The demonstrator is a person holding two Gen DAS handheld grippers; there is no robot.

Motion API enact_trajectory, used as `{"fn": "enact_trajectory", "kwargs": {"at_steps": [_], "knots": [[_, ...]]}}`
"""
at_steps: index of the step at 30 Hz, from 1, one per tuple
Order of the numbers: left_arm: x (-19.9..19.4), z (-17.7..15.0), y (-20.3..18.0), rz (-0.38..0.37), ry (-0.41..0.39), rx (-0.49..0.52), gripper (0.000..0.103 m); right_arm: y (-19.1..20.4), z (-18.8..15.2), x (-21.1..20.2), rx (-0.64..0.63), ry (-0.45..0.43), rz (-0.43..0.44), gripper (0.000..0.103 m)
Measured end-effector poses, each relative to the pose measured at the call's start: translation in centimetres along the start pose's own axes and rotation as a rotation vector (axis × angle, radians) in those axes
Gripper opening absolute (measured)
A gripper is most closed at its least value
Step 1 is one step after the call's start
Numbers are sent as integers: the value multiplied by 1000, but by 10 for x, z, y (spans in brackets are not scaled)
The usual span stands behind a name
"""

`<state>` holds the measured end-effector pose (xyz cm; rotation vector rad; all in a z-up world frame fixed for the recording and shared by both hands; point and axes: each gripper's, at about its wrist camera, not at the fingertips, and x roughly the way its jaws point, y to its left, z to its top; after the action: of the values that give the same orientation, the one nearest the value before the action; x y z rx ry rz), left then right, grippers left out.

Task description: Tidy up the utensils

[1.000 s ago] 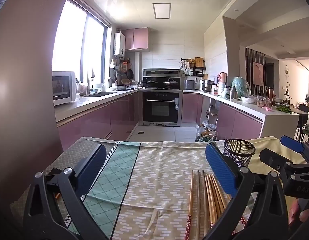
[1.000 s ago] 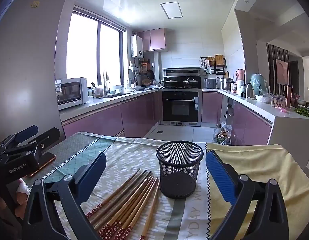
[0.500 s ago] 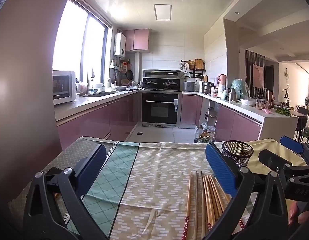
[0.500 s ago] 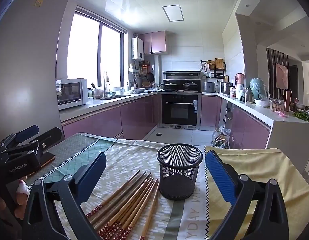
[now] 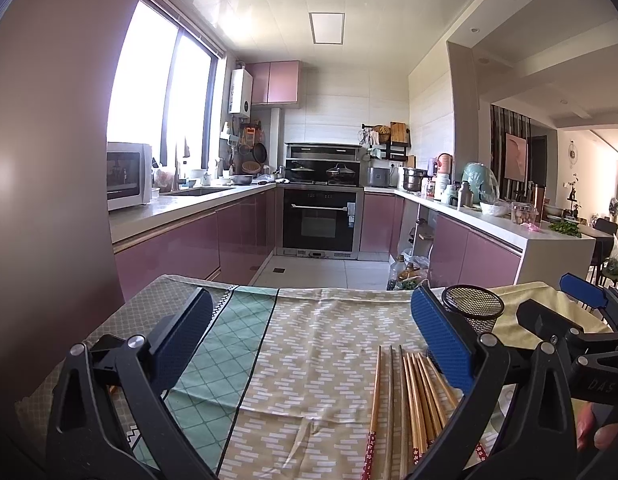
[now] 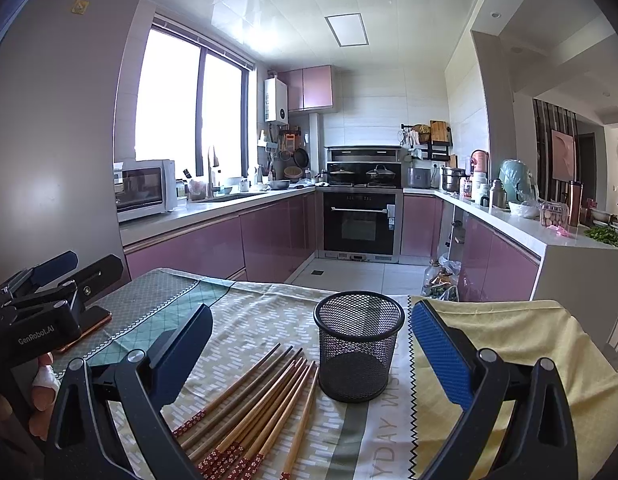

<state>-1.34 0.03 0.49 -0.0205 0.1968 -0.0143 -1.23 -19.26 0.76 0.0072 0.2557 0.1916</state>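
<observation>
Left gripper (image 5: 309, 344) released, above table (image 5: 317, 364), holding nothing. Right gripper (image 6: 309, 348) released, empty. Chopsticks (image 6: 249, 400) lie near front edge, just beside mesh cup (image 6: 359, 350).

The left gripper (image 5: 309, 344) hovers above the counter (image 5: 329, 360), its two blue-padded fingers (image 5: 441, 340) spread wide with nothing between them. Beneath lies a patterned cloth with a green diamond panel (image 5: 229, 344) on the left and beige brick print in the middle. A bundle of wooden chopsticks with red floral ends (image 5: 413, 400) lies side by side near the right finger. Just beyond stands a black wire-mesh cylindrical holder (image 5: 475, 310), upright. At far right the other black gripper (image 5: 581, 320) shows, with a fingertip (image 5: 589, 432) near it.
</observation>
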Motion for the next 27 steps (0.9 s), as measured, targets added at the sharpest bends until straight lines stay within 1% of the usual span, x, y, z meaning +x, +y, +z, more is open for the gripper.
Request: {"fn": "enact_trajectory", "kwargs": {"at_steps": [27], "knots": [[-1,-2,0,-18,-4,-4,98,2,1,-4,-7,-31,-3,96]]}}
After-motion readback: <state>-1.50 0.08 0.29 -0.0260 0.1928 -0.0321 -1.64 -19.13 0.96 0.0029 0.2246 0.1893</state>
